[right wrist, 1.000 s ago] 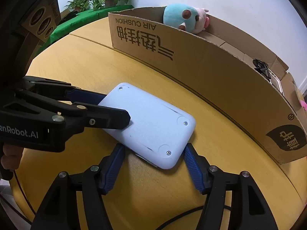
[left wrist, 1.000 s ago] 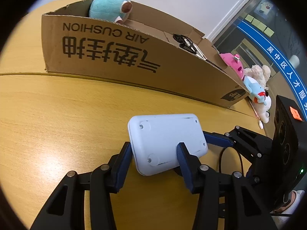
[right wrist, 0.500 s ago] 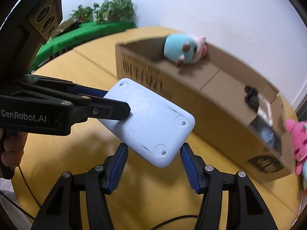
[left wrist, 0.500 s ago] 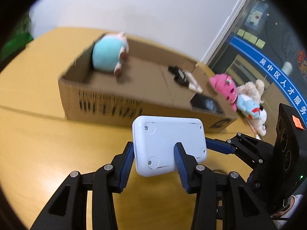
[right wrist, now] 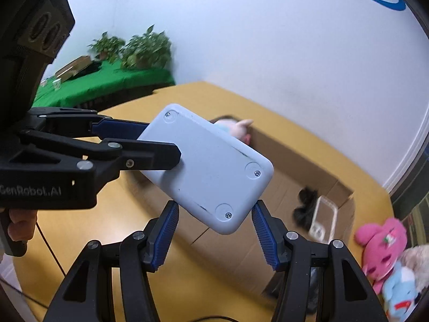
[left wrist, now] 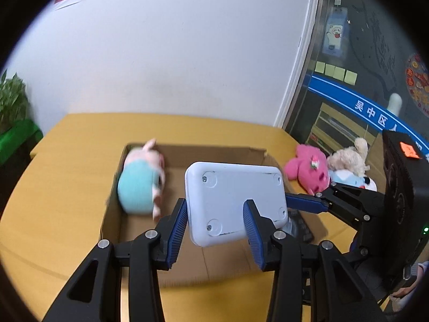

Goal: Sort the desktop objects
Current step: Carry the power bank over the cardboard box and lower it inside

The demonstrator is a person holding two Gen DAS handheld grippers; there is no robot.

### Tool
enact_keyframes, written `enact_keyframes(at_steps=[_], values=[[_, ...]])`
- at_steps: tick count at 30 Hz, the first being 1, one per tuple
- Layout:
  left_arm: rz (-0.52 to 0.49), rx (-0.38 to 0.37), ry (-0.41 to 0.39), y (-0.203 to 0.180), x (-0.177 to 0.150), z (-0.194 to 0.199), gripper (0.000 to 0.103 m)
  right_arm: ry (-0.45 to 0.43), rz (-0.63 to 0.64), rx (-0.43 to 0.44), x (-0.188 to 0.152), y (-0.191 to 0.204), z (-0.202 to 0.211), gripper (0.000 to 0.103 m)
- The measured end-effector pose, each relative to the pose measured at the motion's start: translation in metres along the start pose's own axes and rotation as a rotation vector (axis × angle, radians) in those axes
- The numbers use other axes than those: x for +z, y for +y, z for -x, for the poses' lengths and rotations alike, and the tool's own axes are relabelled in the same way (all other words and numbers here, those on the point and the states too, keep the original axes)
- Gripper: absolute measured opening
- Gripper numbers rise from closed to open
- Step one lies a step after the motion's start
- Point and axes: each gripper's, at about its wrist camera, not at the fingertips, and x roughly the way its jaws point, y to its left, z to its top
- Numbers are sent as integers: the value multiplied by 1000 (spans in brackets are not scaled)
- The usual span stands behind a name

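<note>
Lifted off the surface point(left wrist: 67, 145) since a second ago, the white device point(left wrist: 236, 204) now hangs in the air above the open cardboard box point(left wrist: 187, 255), which has dropped from the top of both views to the middle. Two grippers share the load. In the left wrist view the left gripper point(left wrist: 215, 228) has its jaws clamped on the device's near long edge, low in the centre of the frame, while the right gripper point(left wrist: 308, 205) reaches in from the right and pinches the short end. In the right wrist view the right gripper's jaws straddle the lower corner of the device and appear closed on it, screws and flat underside facing the camera.

Holding it at two points probably keeps the wide, smooth case level and stops it pivoting between narrow pads.

Inside the box, a teal and pink plush point(left wrist: 139, 185) fills the left end, and a dark item with a white frame point(right wrist: 321, 214) lies at the right end, lower right in the right wrist view. The bare cardboard floor between them, directly under the device, looks like the free slot. The near box wall sits just below the left gripper, so the descent needs to clear that rim. A pink plush point(left wrist: 308, 169) and other soft toys lie outside the box at the right of the frame, still unsorted.
</note>
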Motion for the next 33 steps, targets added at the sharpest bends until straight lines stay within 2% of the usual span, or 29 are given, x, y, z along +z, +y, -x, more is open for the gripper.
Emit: enact_keyframes(at_steps=[8, 14, 17, 23, 27, 33], values=[[-10, -27, 37, 3, 64, -69, 41, 24, -57, -10, 47, -67, -51, 55], [26, -66, 178, 22, 88, -158, 41, 115, -119, 19, 54, -123, -120, 55], [59, -80, 263, 33, 88, -209, 41, 175, -136, 33, 50, -148, -160, 55], [147, -89, 404, 59, 80, -284, 41, 295, -152, 65, 38, -182, -237, 55], [179, -61, 470, 69, 71, -317, 41, 356, -189, 116, 24, -193, -278, 55], [206, -33, 548, 69, 56, -349, 42, 441, -200, 119, 8, -197, -316, 55]])
